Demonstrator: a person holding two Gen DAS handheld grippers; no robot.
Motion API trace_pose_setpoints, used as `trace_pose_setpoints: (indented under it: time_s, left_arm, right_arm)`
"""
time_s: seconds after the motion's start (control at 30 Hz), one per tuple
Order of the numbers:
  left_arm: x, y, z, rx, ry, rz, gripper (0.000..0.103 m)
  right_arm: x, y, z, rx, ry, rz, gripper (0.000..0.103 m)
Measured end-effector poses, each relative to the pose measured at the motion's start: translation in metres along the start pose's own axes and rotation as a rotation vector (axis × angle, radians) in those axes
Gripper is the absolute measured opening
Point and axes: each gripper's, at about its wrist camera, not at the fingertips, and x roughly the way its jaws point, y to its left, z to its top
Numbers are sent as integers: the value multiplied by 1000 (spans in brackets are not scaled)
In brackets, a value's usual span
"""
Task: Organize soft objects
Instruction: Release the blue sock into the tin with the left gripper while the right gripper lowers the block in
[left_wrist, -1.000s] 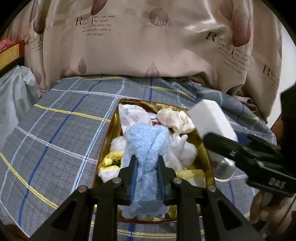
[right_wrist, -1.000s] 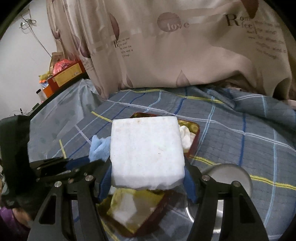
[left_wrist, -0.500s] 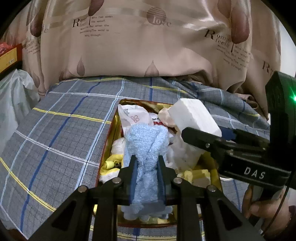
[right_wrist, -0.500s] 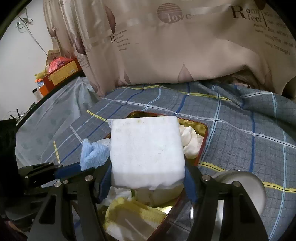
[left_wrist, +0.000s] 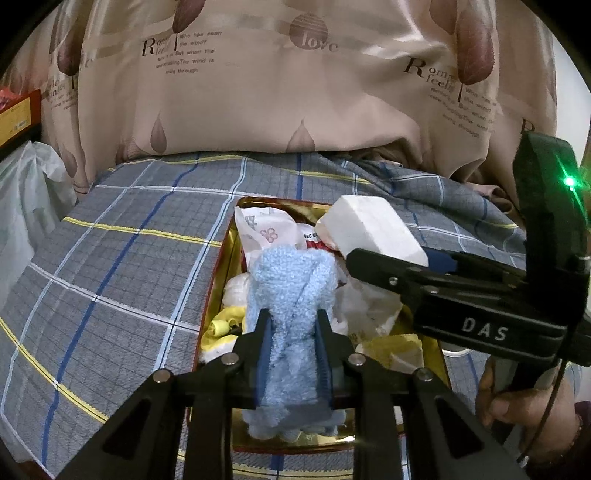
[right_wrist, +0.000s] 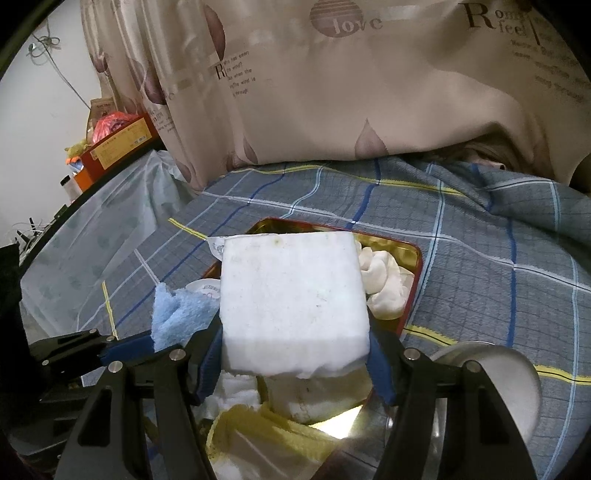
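plaid cloth (left_wrist: 110, 280) spread over the surface, bearing a gold tin (right_wrist: 413, 273) already crowded with white and yellow soft items. right gripper (right_wrist: 295, 354) clamped on a white sponge (right_wrist: 291, 295), held above the tin's middle; left gripper (left_wrist: 293, 332) clamped on a blue towel (left_wrist: 291, 295), over the tin's near end. judged best practice: lower each item fully inside the rim before releasing, one at a time, keeping the two tools apart.
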Motion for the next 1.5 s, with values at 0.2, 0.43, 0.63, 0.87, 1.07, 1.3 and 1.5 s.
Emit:
trace_pose_setpoints:
  time_s: [0.2, 0.43, 0.63, 0.87, 1.07, 1.3, 1.5]
  left_arm:
    - [-7, 2, 2, 0, -6, 3, 28]
    - [-30, 9, 8, -13, -60, 17, 46]
    - [-44, 20, 14, -23, -96, 72, 50]
    - [-45, 33, 9, -38, -88, 120, 51]
    - [-53, 36, 4, -39, -79, 149, 51]
    - [-71, 26, 5, -6, -88, 171, 51]
    - [-87, 12, -1, 5, -100, 176, 51]
  right_arm:
    - [4, 3, 1, -3, 5, -5, 63]
    - [14, 6, -1, 6, 21, -8, 63]
    - [20, 7, -2, 11, 30, -7, 63]
    - [23, 9, -1, 14, 28, -5, 65]
    - [20, 11, 1, 16, 9, -4, 71]
    - [-6, 16, 11, -20, -41, -36, 80]
    - [-69, 35, -5, -44, -173, -92, 98]
